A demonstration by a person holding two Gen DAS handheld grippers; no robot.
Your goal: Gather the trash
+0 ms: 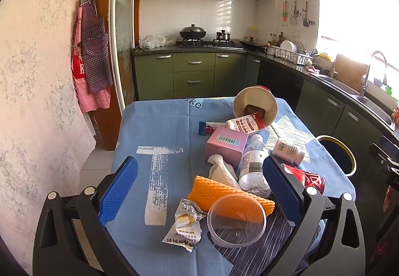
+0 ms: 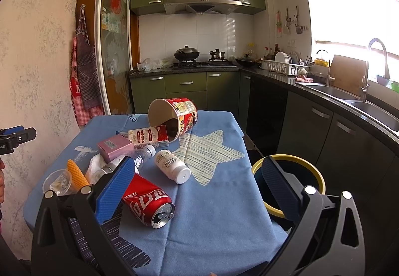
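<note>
Left wrist view, read left to right: the left gripper (image 1: 199,186) hovers above the near edge of the blue tablecloth (image 1: 139,131), its blue-padded fingers spread wide and holding nothing. A large white "T" is printed on the cloth, and the letters "ke" show at its far edge. Between the fingers lie a torn snack wrapper (image 1: 185,223) with printed characters too small to read, a clear plastic cup (image 1: 235,220), an orange foam net (image 1: 224,192) and a crumpled white tissue (image 1: 222,170). Behind these sit a pink box (image 1: 225,143) bearing a barcode label, a clear plastic bottle (image 1: 253,166) on its side, and a tipped instant-noodle cup (image 1: 255,104) with a red-and-white carton (image 1: 245,124) at its mouth. A white pill bottle (image 1: 288,151) and a red can (image 1: 306,178) lie to the right, the can partly hidden behind the right finger. Right wrist view: the right gripper (image 2: 198,186) is likewise spread wide and empty, held over the table's right-hand portion. Its left finger stands just in front of the red can (image 2: 147,203), which lies on its side with white brand lettering and an opened pull tab facing the camera. This view alone shows the pale star print on the cloth and the yellow-rimmed trash bin (image 2: 316,173) beside the table, partly behind the right finger.
</note>
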